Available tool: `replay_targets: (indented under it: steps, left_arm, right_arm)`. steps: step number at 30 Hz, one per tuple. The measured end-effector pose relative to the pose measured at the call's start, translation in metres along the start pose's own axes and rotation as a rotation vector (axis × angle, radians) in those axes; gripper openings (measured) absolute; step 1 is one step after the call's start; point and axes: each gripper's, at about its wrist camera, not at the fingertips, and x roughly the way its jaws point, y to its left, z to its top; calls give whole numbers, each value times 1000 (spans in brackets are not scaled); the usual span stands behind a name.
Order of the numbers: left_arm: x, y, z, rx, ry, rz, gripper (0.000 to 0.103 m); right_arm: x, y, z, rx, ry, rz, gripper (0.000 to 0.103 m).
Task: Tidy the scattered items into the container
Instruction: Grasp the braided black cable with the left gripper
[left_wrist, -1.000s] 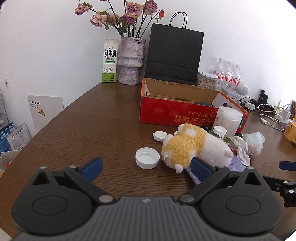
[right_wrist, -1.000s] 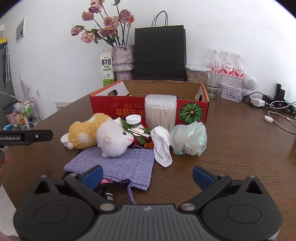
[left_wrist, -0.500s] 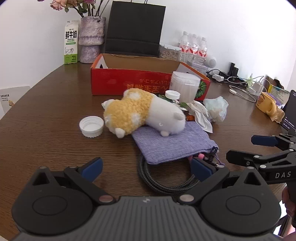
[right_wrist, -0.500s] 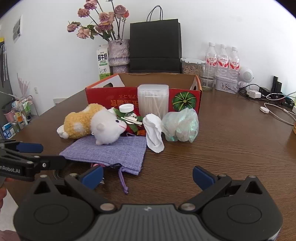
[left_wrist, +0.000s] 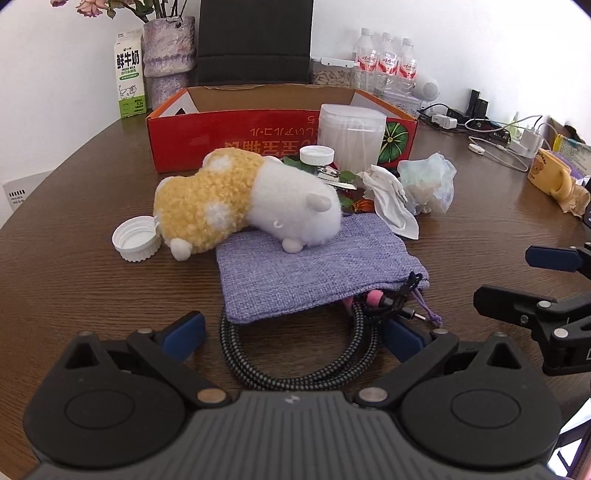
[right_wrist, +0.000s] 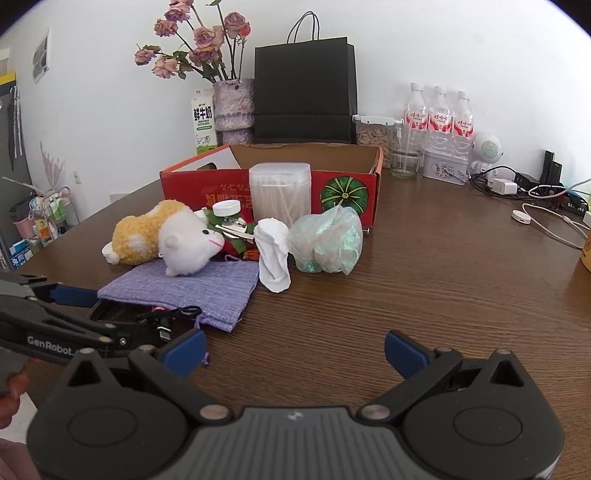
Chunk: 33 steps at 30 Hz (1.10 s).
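A red cardboard box (left_wrist: 258, 129) stands open at the back of the wooden table. In front of it lie a yellow-and-white plush toy (left_wrist: 236, 203), a white cap (left_wrist: 135, 238), a purple pouch (left_wrist: 314, 273), a white sock (left_wrist: 391, 201), a crumpled plastic bag (left_wrist: 428, 184) and a clear swab tub (left_wrist: 351, 136). A coiled braided cable (left_wrist: 295, 369) pokes out from under the pouch. My left gripper (left_wrist: 293, 332) is open, its fingers on either side of the cable coil. My right gripper (right_wrist: 295, 350) is open over bare wood, right of the pouch (right_wrist: 192, 288) and the left gripper (right_wrist: 96, 314).
Behind the box are a vase of flowers (right_wrist: 232, 107), a milk carton (right_wrist: 203, 122), a black paper bag (right_wrist: 304, 92) and water bottles (right_wrist: 439, 114). Chargers and white cables (right_wrist: 546, 218) lie at the far right, near a yellow mug (left_wrist: 546, 177).
My left gripper has swung right from the white cap and dropped towards the pouch, so the cable coil now lies between its fingers. The right gripper has shifted slightly right; both stay open.
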Motion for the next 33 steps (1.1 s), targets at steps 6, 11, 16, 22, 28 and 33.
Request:
replay_targets:
  steps: [6, 11, 16, 22, 28, 33]
  left_arm:
    - [3, -4, 0, -1, -13, 44, 103]
    - [-2, -3, -1, 2, -29, 36, 91]
    - [-10, 5, -3, 2, -59, 35, 89]
    - [-34, 21, -1, -5, -136, 38, 88]
    - [-56, 38, 3, -29, -199, 31, 88]
    - [-64, 46, 3, -35, -224, 22, 88]
  right_arm:
    - [6, -7, -3, 17, 7, 19, 103]
    - [9, -7, -3, 24, 14, 20, 103]
    - [10, -2, -3, 19, 20, 11, 103]
    - [12, 10, 1, 3, 23, 2, 103]
    - [14, 24, 5, -18, 30, -3, 103]
    - [14, 36, 8, -40, 30, 4, 103]
